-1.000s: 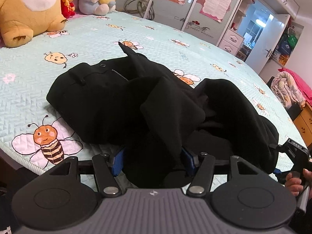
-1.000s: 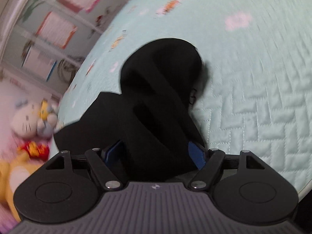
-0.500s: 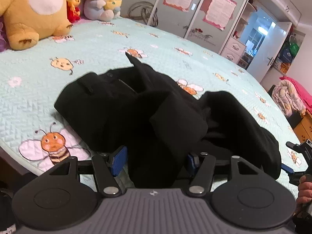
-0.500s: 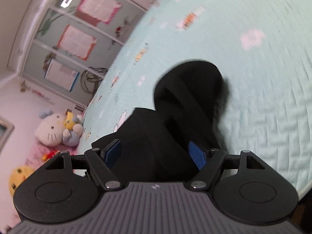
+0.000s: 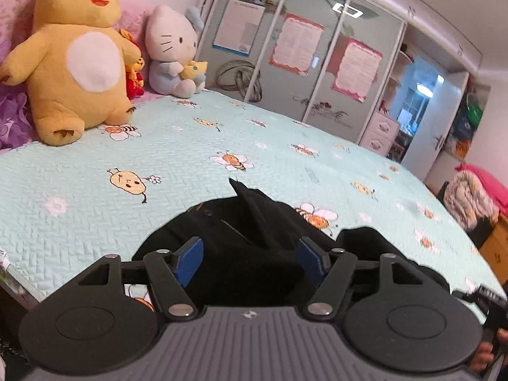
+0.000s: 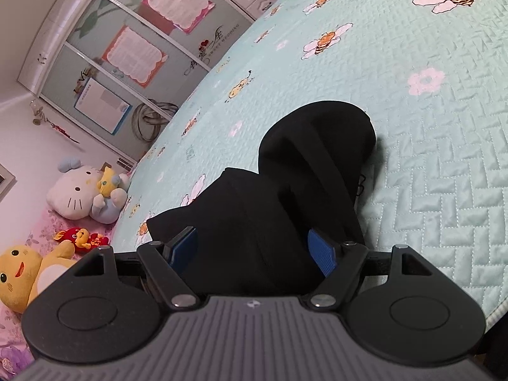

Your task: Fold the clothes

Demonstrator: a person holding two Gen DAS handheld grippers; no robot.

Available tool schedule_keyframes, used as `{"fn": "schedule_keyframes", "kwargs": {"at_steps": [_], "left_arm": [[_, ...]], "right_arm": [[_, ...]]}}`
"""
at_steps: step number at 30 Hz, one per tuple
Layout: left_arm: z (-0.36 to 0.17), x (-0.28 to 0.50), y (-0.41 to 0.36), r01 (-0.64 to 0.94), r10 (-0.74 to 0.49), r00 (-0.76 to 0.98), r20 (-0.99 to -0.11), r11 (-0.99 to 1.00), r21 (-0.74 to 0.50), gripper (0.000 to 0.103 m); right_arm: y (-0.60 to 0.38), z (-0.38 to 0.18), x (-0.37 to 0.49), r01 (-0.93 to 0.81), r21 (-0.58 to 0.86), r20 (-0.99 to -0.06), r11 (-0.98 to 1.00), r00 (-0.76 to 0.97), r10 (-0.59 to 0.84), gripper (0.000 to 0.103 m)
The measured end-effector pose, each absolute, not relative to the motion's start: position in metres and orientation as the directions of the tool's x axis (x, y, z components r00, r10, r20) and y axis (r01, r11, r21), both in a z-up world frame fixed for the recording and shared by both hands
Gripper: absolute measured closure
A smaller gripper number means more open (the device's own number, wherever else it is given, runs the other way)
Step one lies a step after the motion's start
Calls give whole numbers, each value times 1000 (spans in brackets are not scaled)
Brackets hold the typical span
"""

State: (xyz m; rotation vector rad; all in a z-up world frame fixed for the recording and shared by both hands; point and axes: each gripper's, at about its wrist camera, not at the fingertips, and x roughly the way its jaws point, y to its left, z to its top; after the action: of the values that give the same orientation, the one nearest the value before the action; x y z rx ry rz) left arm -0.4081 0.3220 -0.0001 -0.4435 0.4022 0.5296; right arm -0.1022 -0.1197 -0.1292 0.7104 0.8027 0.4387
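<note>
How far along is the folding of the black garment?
Done: little; the black garment lies bunched on the bedspread, not flat. In hand: cloth sits between the pads of the left gripper, whose jaws have just been opening, and of the right gripper; grip unclear. Left: spread, fold.

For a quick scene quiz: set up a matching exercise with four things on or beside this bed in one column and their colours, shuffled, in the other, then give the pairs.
Things:
1. big bear-like plush
2. cat plush
3. garment between the blue pads
4. quilted bedspread

Colours:
A. black
B. pale mint green with bee prints
C. yellow with a white belly patch
D. white head, light blue body

Pairs: 1-C, 2-D, 3-A, 4-B
</note>
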Motion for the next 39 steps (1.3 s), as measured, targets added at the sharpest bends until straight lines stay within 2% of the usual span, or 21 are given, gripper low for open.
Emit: {"fn": "schedule_keyframes", "kwargs": {"at_steps": [7,11,15,17,21,27,33,39], "left_arm": [[-11,-372,359,-564,349,779,-521,753,-339,33],[-14,-347,391,-592,369,751,-547,744,-311,32],[-32,-326,433,-657,394,682,-616,699,-281,32],[-45,-323,451,-680,386,663,-641,669,-300,32],[-69,-326,471,-675,329,681,-655,630,-385,32],[-88,-327,479,-671,307,682,-663,623,-402,32],[-101,-327,485,-648,278,699,-658,636,-420,32],[-109,-330,490,-610,248,739,-626,640,-467,32]], "right_arm": [[-115,-131,-106,-92,719,-503,689,614,608,27],[-117,-127,-108,-108,717,-495,689,617,612,27],[-116,-118,-113,-144,703,-473,696,636,609,27],[-109,-106,-122,-212,663,-444,718,661,605,26],[-68,-73,-144,-421,496,-397,760,668,629,26],[46,-31,-170,-696,318,-345,644,548,762,25],[192,-38,-171,-799,197,-441,568,445,779,25],[311,-81,-162,-826,55,-582,561,430,691,25]]}}
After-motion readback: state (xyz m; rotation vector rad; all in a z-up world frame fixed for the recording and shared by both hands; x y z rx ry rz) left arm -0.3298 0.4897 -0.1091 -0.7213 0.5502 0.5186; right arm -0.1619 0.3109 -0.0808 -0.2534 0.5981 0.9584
